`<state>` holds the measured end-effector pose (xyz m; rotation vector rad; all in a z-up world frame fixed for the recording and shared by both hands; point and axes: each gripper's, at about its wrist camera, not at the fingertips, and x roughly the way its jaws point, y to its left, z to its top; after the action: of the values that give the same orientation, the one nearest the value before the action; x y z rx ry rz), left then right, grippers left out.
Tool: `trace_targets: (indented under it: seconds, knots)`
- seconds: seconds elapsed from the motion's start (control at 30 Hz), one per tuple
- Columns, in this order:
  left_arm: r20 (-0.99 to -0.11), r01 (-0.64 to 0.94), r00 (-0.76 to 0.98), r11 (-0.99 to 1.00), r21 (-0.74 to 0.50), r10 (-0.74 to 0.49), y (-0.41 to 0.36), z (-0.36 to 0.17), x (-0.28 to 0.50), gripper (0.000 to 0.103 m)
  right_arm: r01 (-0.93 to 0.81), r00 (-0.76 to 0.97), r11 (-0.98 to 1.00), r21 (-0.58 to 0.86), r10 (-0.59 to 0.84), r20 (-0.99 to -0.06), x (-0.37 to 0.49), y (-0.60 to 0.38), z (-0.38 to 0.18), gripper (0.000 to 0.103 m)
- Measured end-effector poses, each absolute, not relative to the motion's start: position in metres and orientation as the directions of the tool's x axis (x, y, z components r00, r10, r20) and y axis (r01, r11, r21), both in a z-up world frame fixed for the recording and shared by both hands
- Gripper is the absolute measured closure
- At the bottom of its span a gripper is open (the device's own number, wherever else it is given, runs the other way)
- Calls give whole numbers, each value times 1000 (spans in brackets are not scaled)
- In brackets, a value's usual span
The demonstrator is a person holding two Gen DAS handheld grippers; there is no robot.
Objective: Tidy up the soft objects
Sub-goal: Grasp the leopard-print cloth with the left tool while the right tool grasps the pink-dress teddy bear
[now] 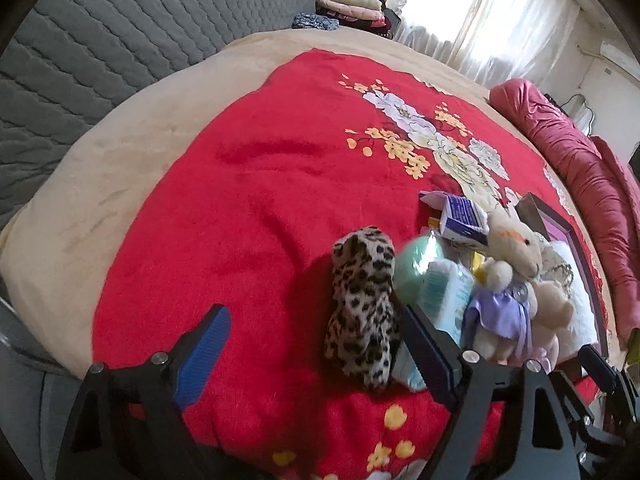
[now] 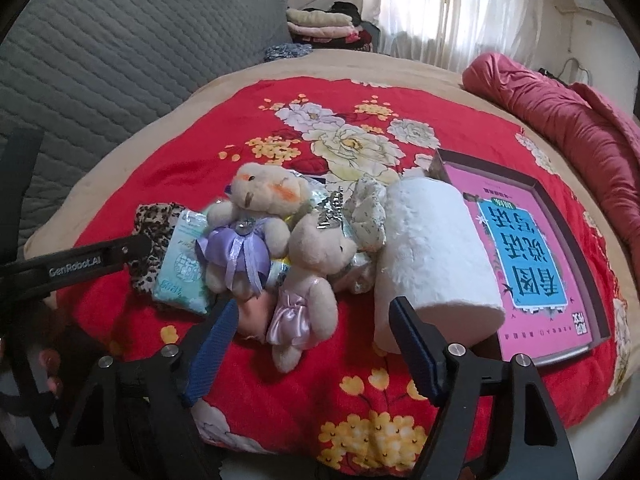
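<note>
On the red floral blanket (image 1: 240, 220) lies a pile of soft things. A leopard-print plush (image 1: 364, 304) stands between the fingers of my left gripper (image 1: 316, 320), close to the right pad and untouched; the jaws are open. Beside it are a tissue pack (image 1: 444, 292) and a cream bear in a purple dress (image 1: 504, 280). In the right wrist view my right gripper (image 2: 315, 308) is open around a cream bear in a pink dress (image 2: 308, 280), pads apart from it. The purple-dress bear (image 2: 240, 240) and the tissue pack (image 2: 180, 272) lie to its left.
A white paper roll (image 2: 432, 256) leans by the right finger, against a shallow box holding a pink book (image 2: 532, 256). A blue-white carton (image 1: 460, 220) lies behind the toys. A rolled dark-red quilt (image 2: 560, 120) lines the right; a grey quilted headboard (image 2: 100, 60) the left.
</note>
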<state>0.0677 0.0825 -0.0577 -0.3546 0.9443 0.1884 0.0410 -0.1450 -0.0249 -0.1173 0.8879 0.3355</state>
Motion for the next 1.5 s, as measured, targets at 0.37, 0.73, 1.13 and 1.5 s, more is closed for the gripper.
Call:
trace_targets:
  seconds: [0.37, 0.73, 1.13, 1.5]
  knots:
    - [-804, -300, 594, 916, -266, -39, 93, -71, 84, 43, -344, 548, 939, 2, 203, -811, 63, -129, -47, 51]
    - [-778, -223, 609, 909, -352, -152, 88, -82, 94, 78, -388, 568, 921, 1, 240, -787, 60, -131, -44, 71]
    - [-727, -161, 655, 902, -400, -205, 86, -75, 85, 94, -404, 608, 914, 50, 308, -732, 44, -151, -21, 73]
    - [-643, -154, 756, 922, -355, -121, 81, -28, 48, 94, -421, 647, 904, 81, 361, -671, 30, -163, -1, 73]
